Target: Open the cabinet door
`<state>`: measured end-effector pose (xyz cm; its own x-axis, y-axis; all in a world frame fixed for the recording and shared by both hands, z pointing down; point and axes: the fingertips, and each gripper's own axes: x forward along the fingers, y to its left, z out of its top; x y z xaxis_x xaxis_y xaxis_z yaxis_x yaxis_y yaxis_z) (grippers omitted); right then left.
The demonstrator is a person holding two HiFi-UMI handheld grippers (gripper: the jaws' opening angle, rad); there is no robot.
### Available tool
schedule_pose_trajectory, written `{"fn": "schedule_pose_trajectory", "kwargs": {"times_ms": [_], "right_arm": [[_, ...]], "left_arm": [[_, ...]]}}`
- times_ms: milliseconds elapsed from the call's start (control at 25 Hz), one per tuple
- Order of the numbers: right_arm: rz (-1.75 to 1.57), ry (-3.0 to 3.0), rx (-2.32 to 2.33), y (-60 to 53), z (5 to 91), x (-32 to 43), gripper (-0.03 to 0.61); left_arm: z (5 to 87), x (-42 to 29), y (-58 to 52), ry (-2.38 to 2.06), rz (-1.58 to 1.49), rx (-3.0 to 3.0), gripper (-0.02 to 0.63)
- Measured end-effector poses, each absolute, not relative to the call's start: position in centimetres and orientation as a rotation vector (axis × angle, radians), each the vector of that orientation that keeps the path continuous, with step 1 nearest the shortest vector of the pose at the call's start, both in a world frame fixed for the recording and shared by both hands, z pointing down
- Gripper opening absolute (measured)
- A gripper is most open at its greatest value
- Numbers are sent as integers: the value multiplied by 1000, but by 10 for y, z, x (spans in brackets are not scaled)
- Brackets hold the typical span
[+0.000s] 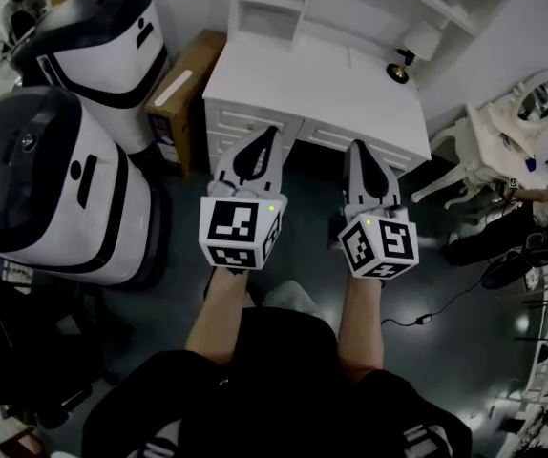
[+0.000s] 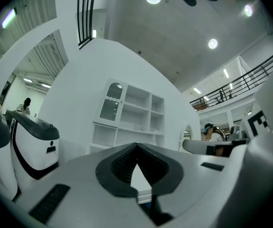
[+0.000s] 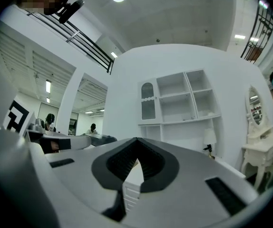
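Left gripper and right gripper jaws pressed together, empty; white cabinet at twelve o'clock, untouched.

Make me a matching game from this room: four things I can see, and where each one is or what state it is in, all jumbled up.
Things:
1. cardboard box
2. lamp
3. oval mirror
4. left claw

Descriptions:
A. shut, with nothing in it
B. on the white desk, at its right rear corner
C. near the right edge of the head view
D. on the floor beside the desk's left end

Pairs: 1-D, 2-B, 3-C, 4-A
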<state>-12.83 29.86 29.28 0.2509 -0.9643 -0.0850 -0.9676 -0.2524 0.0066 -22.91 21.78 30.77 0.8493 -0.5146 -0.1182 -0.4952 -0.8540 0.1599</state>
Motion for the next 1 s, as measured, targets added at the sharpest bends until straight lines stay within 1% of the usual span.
{"fn": "schedule_pose_trajectory", "kwargs": {"times_ms": [400,720,1000], "right_arm": [[191,1867,-2451,294,283,-124,18],[189,1876,-2411,279,293,-112,18],[133,1849,-2420,269,308,-84,18]], "left_arm": [[298,-222,214,-748,-310,2934,11],[302,-222,190,-828,-315,2934,11],[309,-191,183,-790,-273,2944,11]]}}
